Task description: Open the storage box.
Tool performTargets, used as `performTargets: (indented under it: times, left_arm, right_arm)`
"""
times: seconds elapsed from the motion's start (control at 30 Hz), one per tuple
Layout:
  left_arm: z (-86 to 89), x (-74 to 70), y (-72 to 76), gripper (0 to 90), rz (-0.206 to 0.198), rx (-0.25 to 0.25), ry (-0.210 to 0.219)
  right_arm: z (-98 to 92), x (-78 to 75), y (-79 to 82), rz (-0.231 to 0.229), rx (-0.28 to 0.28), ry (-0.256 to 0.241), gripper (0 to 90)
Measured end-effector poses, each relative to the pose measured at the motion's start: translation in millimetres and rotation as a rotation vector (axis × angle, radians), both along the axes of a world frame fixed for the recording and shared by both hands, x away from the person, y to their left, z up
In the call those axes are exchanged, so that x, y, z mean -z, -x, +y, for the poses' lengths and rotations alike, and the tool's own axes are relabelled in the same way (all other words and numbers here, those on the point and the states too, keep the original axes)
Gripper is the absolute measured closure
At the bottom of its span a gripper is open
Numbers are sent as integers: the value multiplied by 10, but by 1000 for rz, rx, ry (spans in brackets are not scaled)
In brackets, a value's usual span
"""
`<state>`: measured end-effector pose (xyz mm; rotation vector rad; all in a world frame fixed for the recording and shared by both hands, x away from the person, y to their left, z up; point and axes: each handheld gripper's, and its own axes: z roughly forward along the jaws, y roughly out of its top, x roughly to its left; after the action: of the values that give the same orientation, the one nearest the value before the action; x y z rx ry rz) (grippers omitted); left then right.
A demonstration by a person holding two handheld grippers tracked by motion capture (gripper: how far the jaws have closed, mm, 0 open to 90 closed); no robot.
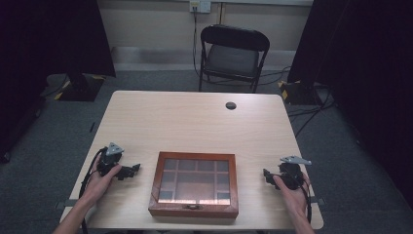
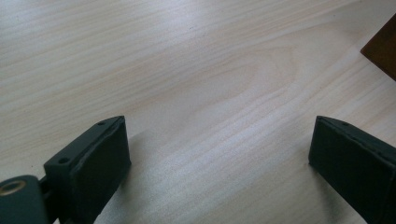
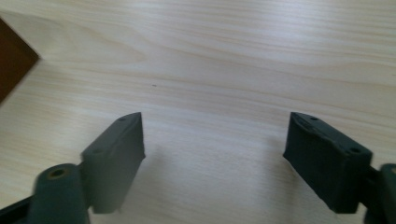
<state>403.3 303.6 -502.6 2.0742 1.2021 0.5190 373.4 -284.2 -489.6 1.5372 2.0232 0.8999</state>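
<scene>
Near the front edge of the pale wooden desk [image 1: 195,122], a shut brown wooden box with a glass grid lid [image 1: 194,184], flanked by left tongs [image 1: 132,170] and right tongs [image 1: 267,174], both spread wide and empty; beyond, a black folding chair [image 1: 233,53]; no legible writing.
</scene>
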Motion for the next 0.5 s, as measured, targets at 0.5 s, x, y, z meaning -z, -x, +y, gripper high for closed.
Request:
performTargets:
  times: [0.5]
  left_arm:
    - [-1, 1, -1, 42, 1, 1, 6]
  right_arm:
    - [92, -202, 48, -18, -142, -139, 339]
